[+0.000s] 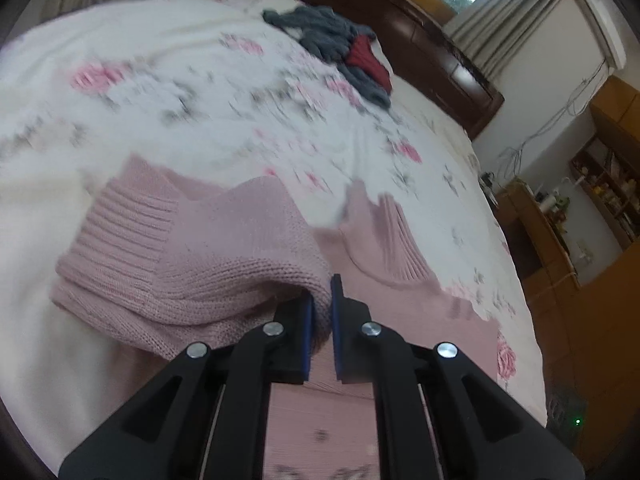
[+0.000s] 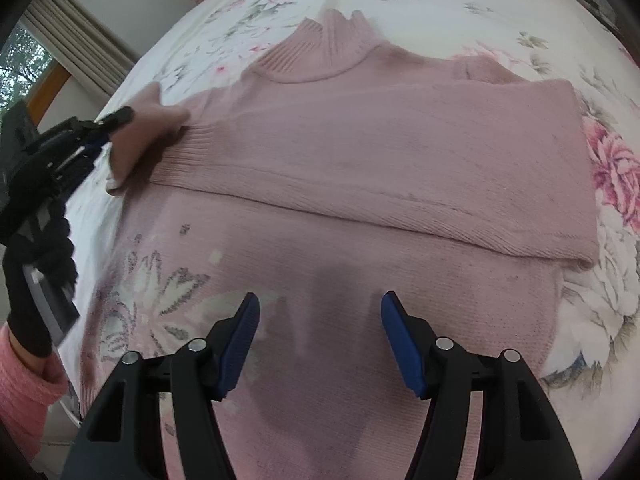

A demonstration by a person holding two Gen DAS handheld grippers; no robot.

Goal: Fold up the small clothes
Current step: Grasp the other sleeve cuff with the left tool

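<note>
On floral bedspread (image 2: 616,208), pink knit sweater (image 2: 360,152), sleeve (image 1: 208,264) clamped by left hand-held gripper (image 1: 322,308); right hand-held gripper (image 2: 320,316) apart

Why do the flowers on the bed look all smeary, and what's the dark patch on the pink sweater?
Left wrist view: motion blur smears the floral bedspread, while the left gripper stays sharp. Right wrist view: the dark patch is a shadow on the pink sweater ahead of the right gripper; the fisheye lens bends everything.

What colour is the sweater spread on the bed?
Dusty pink sweater, with a grey-white flower pattern low on the front; right wrist view shows it best.
</note>
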